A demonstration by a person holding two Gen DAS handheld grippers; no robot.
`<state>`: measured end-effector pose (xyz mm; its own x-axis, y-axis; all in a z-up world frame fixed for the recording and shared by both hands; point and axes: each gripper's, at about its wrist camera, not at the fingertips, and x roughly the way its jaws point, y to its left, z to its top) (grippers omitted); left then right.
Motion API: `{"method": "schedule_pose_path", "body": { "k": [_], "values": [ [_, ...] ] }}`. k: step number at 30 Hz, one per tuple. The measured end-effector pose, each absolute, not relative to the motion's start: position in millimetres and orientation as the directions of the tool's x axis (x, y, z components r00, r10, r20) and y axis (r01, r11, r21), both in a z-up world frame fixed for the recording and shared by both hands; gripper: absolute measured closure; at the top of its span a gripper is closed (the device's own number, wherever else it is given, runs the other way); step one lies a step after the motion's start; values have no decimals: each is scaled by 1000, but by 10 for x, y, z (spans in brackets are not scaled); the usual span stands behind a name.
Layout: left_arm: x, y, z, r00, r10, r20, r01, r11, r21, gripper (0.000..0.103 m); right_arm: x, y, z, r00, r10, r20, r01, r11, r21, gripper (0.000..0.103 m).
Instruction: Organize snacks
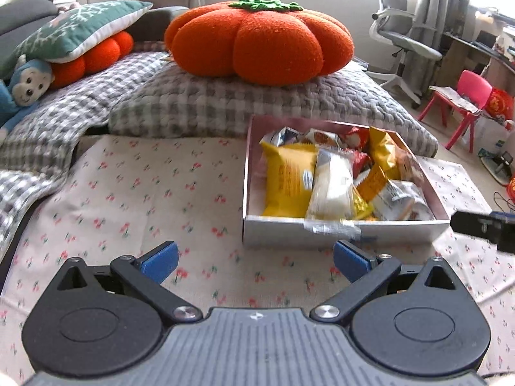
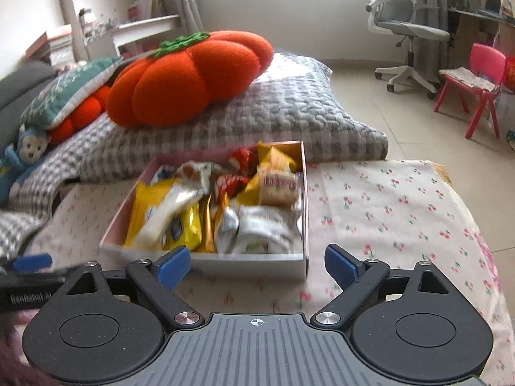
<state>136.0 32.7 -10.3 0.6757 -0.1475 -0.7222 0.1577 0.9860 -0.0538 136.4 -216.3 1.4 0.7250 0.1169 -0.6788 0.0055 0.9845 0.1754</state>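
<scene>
We hold the left gripper and the right gripper with jaws spread wide, nothing between them. The box of snack packets sits on the flowered cloth, just beyond both grippers. One white packet hangs over its near rim. An orange pumpkin cushion lies farther back.

The left gripper hangs with its jaws wide apart and nothing between them, above a cherry-print cloth. Just ahead to the right, a box sits on the cloth, filled with snack packets; one white packet overhangs its near wall. Behind, an orange pumpkin cushion rests on a checked pillow. The right gripper pokes in at the right edge.
</scene>
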Motion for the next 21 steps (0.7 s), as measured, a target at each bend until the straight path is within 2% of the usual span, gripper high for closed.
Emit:
{"method": "schedule_pose_path", "body": {
  "k": [6,12,14,17,21],
  "values": [
    [1084,372,13,683,-106,-723,125,992,-27,0,1019,-2053,16,709,100,-698,-20,992,122,6],
    [855,435,99,660,-74,-748,93,996,-16,0,720,-2035,-6,722,80,-688,17,991,133,6],
    [766,498,83,657,-91,-748,80,995,-52,0,665,-2024,-2,716,39,-697,65,990,123,6],
    [711,580,28,640,-107,-761,37,993,-108,0,548,-2007,35,729,46,-682,46,992,115,6],
    [685,552,3,655,-57,-754,47,998,-34,0,405,-1940,31,732,-14,-681,47,998,29,6]
  ]
}}
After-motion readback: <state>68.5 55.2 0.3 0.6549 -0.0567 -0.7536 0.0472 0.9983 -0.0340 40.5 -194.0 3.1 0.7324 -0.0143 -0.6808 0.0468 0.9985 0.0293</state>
